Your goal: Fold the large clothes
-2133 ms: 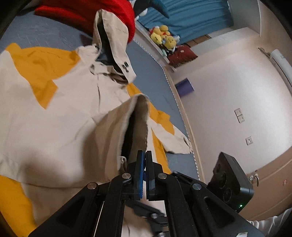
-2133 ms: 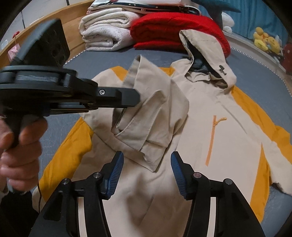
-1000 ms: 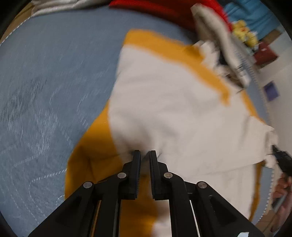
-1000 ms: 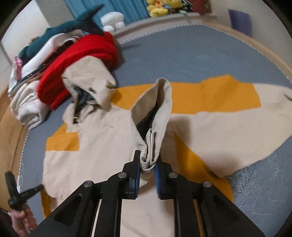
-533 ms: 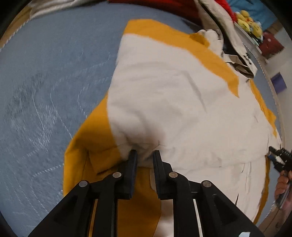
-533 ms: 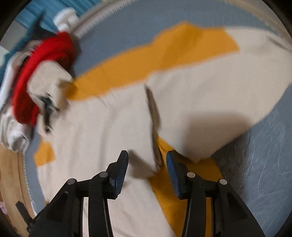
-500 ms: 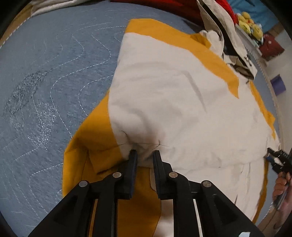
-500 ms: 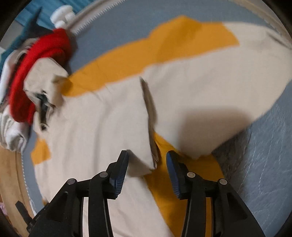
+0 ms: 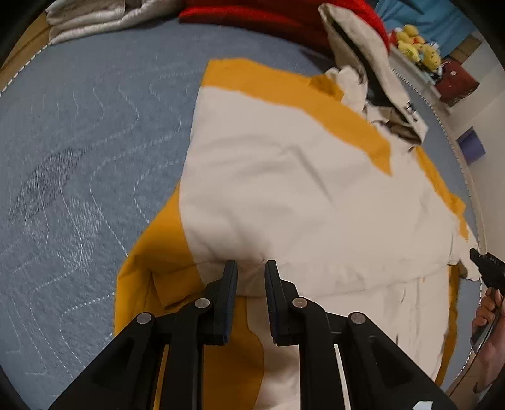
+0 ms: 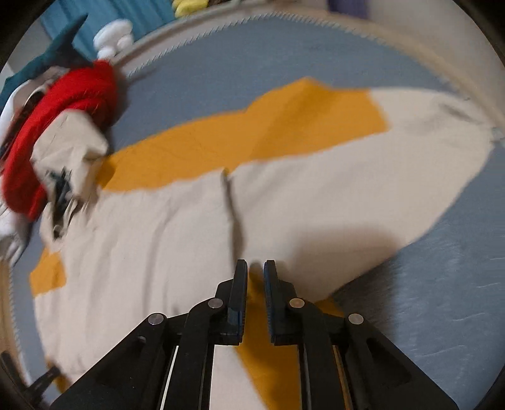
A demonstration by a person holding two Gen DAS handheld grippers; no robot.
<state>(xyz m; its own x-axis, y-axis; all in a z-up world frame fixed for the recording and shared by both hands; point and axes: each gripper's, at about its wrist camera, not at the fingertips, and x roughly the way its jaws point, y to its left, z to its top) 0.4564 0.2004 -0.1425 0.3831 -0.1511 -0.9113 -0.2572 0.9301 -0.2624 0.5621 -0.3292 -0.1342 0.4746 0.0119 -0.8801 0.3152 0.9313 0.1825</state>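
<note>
A beige and orange hooded jacket (image 9: 284, 176) lies flat on the blue quilt, with its hood (image 9: 363, 41) far up against a red bundle. My left gripper (image 9: 250, 277) is at the jacket's near left edge. Its jaws are a finger-width apart, pinching a beige fold that creases at the tips. My right gripper (image 10: 255, 274) points down at the jacket (image 10: 151, 239), just below the end of the folded-in sleeve (image 10: 363, 195). Its jaws are closing to a narrow gap with orange cloth showing in it. Blur hides whether the pads press it. In the left wrist view the right gripper (image 9: 484, 263) shows at the jacket's right edge, held by a hand.
A red garment (image 10: 66, 91) and folded pale blankets (image 9: 104, 19) are piled at the head of the quilt (image 9: 69, 151). Yellow plush toys (image 9: 416, 41) and a dark red bag sit on a ledge beyond. The quilt's stitched border (image 10: 284, 19) runs near the right sleeve.
My right gripper let go of the raised sleeve cuff, the sleeve dropped flat, and its jaws then narrowed again lower down. My left gripper stayed at the left edge, its gap slightly wider than a second ago.
</note>
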